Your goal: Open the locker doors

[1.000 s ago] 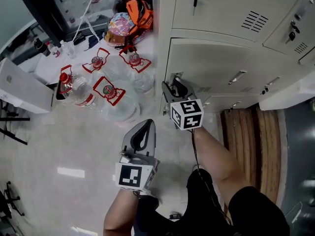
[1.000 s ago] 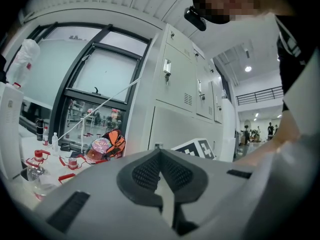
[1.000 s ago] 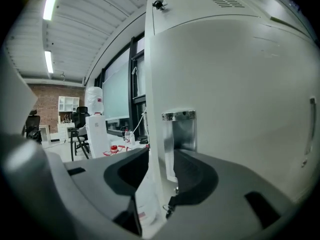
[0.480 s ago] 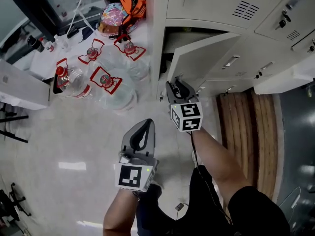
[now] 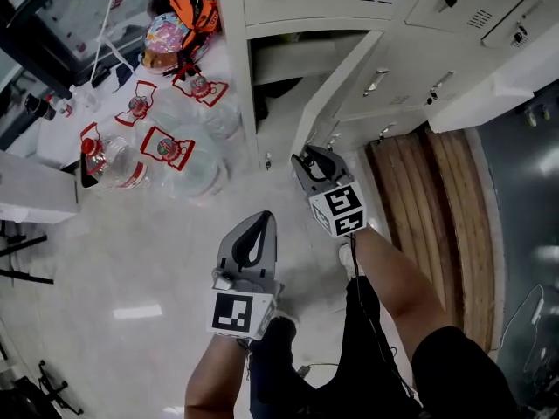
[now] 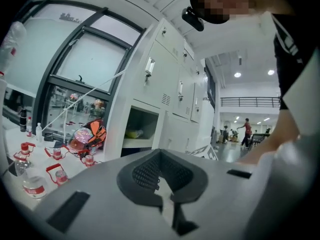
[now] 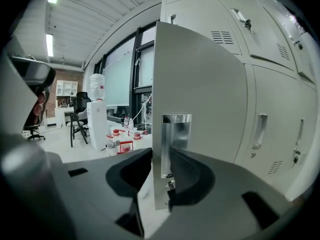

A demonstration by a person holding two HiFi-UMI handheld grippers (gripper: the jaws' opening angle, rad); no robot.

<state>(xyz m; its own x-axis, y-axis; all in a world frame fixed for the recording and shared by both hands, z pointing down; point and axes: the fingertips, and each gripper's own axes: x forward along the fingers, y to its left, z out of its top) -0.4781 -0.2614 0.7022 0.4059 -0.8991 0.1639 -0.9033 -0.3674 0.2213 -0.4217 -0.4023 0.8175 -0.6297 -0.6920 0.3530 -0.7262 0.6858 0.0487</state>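
Observation:
The grey locker door in the lower row stands swung out, and its compartment shows open behind it. My right gripper is shut on the door's free edge, at the metal handle plate. In the right gripper view the door runs upright between the pads, and my right gripper closes on both sides of it. My left gripper hangs over the floor to the left with its jaws shut and nothing in them. The left gripper view shows my left gripper and the open compartment ahead.
More shut lockers with bar handles stand to the right of the open one. Large water bottles with red handles and an orange bag lie on the floor at the left. A wooden slatted bench runs along the right.
The locker door went from shut to wide open, pulled out by my right gripper. The view has shifted back from the lockers. The left gripper has stayed where it was.

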